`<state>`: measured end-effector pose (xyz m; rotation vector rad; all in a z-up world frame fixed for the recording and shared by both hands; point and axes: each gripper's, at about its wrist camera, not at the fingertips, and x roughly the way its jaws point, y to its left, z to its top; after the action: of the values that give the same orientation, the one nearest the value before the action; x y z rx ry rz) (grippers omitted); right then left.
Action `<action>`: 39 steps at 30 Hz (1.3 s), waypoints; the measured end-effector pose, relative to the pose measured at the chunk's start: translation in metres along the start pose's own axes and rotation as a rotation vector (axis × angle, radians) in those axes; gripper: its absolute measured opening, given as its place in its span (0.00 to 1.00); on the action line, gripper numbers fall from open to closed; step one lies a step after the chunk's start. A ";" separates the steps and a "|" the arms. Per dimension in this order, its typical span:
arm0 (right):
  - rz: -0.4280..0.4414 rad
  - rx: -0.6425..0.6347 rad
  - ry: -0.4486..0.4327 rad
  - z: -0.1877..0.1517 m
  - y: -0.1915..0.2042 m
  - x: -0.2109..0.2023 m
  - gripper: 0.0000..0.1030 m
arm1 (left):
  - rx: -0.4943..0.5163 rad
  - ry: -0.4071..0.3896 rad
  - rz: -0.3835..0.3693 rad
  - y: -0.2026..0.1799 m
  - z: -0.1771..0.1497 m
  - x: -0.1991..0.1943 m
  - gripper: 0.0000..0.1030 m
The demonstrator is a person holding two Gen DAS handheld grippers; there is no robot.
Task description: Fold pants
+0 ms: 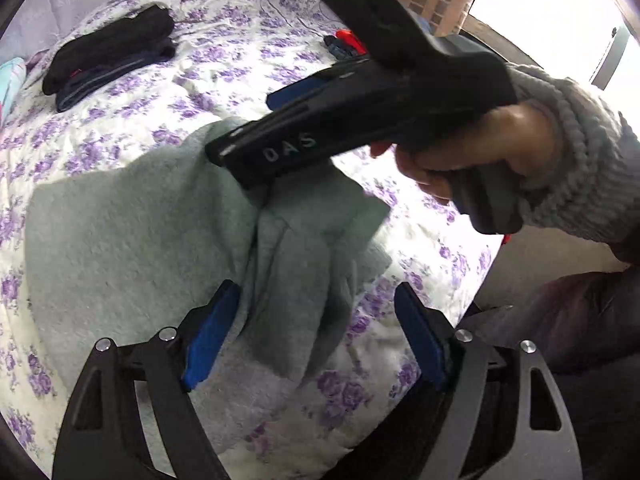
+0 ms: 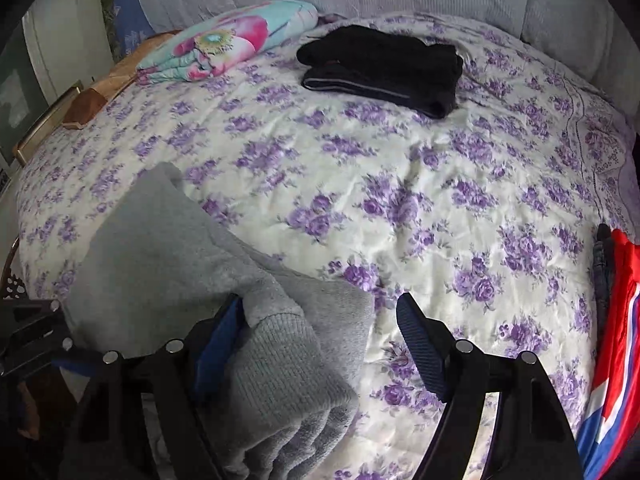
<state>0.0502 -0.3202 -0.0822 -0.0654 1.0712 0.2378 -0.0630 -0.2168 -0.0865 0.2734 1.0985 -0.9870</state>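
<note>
Grey sweatpants point(image 1: 132, 236) lie partly folded on the flowered bedspread point(image 1: 224, 76). In the left wrist view my left gripper point(image 1: 316, 300) is open, its blue pads either side of a bunched fold of the pants. My right gripper point(image 1: 280, 128) reaches in from the right, held by a hand in a grey knit sleeve, its tips at the pants' upper edge. In the right wrist view my right gripper point(image 2: 320, 312) is open over the ribbed cuff end of the pants point(image 2: 280, 364), which lies against the left finger point(image 2: 224, 328).
A folded stack of black and navy clothes point(image 2: 384, 68) lies at the far side of the bed point(image 2: 400, 200). A pastel flowered pillow point(image 2: 224, 44) lies at the back left. Red, white and blue clothing point(image 2: 616, 344) lies at the bed's right edge.
</note>
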 end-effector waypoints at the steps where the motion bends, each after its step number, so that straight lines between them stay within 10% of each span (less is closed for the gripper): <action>1: 0.017 0.017 0.002 -0.001 -0.003 0.005 0.76 | 0.008 0.018 -0.001 -0.003 0.000 0.006 0.75; 6: 0.082 0.050 -0.024 -0.002 -0.010 -0.003 0.77 | 0.049 0.002 0.040 -0.017 -0.003 0.002 0.81; 15: 0.059 -0.176 -0.155 -0.040 0.028 -0.086 0.77 | -0.289 -0.178 0.092 0.074 -0.016 -0.085 0.76; 20: 0.028 -0.067 -0.003 -0.074 0.015 -0.036 0.83 | -0.401 -0.043 0.143 0.122 -0.028 -0.037 0.74; 30: 0.109 0.088 -0.130 -0.064 0.000 -0.082 0.86 | -0.301 -0.100 0.210 0.106 -0.021 -0.066 0.78; 34: 0.192 0.034 -0.264 -0.044 0.017 -0.113 0.70 | -0.299 -0.117 0.213 0.103 -0.016 -0.073 0.81; 39: 0.200 -0.065 -0.076 -0.049 0.042 -0.056 0.57 | -0.361 0.047 0.200 0.121 -0.025 -0.028 0.84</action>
<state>-0.0268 -0.2963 -0.0536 -0.0076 0.9950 0.4523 0.0129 -0.1172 -0.1066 0.1095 1.2437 -0.5938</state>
